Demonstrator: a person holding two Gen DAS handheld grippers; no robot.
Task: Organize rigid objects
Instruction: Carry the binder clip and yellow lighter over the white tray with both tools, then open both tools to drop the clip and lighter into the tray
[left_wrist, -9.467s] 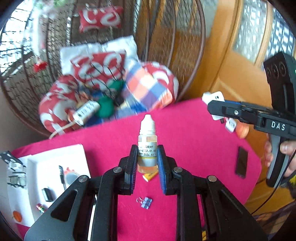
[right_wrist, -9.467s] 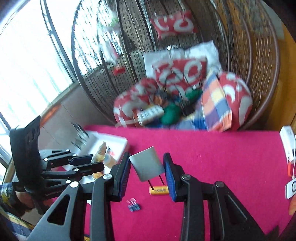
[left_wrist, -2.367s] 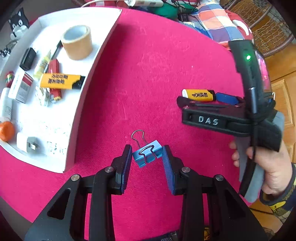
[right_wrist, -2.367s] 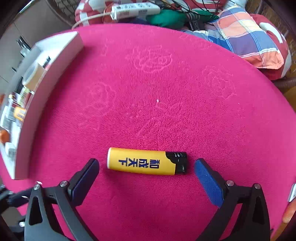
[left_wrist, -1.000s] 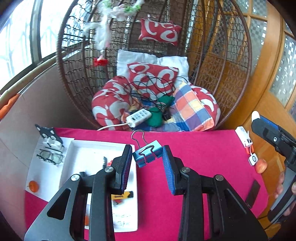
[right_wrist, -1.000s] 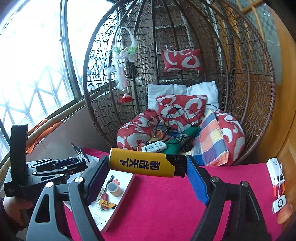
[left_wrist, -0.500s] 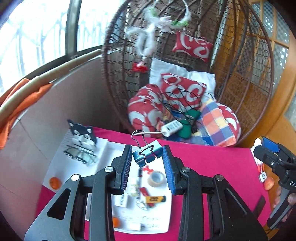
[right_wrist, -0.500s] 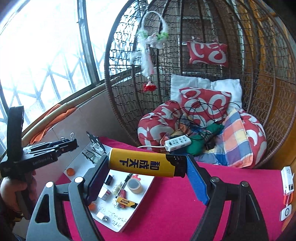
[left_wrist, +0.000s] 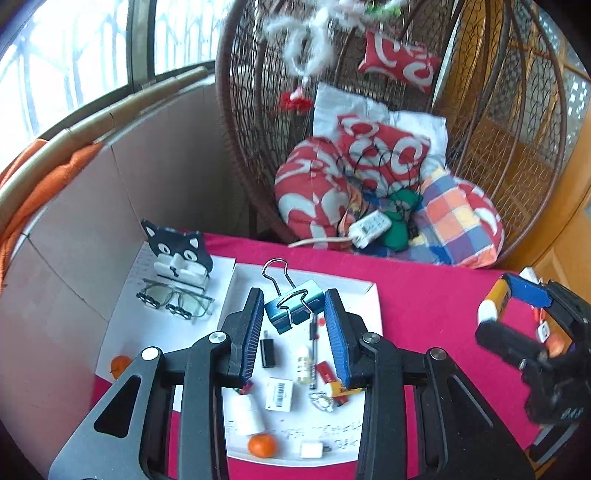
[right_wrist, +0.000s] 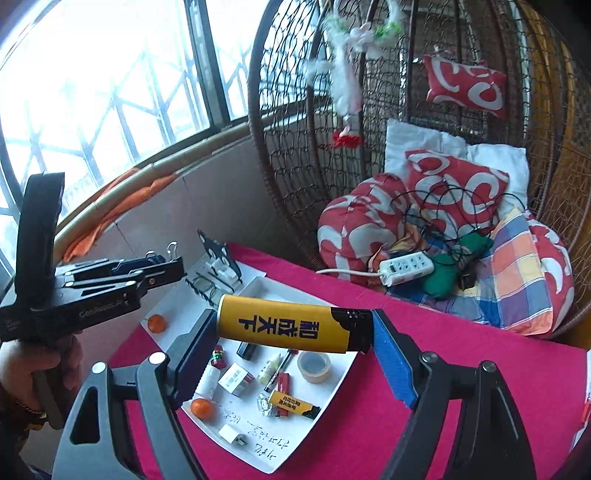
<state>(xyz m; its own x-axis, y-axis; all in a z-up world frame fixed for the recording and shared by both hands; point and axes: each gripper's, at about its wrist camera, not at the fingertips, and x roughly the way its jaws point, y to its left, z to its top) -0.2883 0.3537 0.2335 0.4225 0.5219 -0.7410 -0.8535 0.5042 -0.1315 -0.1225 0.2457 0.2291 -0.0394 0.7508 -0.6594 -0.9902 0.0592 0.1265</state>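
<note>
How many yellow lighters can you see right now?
2. The held lighter is clamped end to end in the right tongs, above the white tray; the tray lighter lies in it beside a red lighter. Others may be hidden behind the tongs.

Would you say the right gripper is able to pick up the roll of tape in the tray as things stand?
Probably not: the right gripper is already shut on the yellow lighter, so its jaws are full, though nothing covers the tape roll in the white tray.

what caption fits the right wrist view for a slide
Right gripper holds a yellow lighter endwise above the white tray of small items.
</note>
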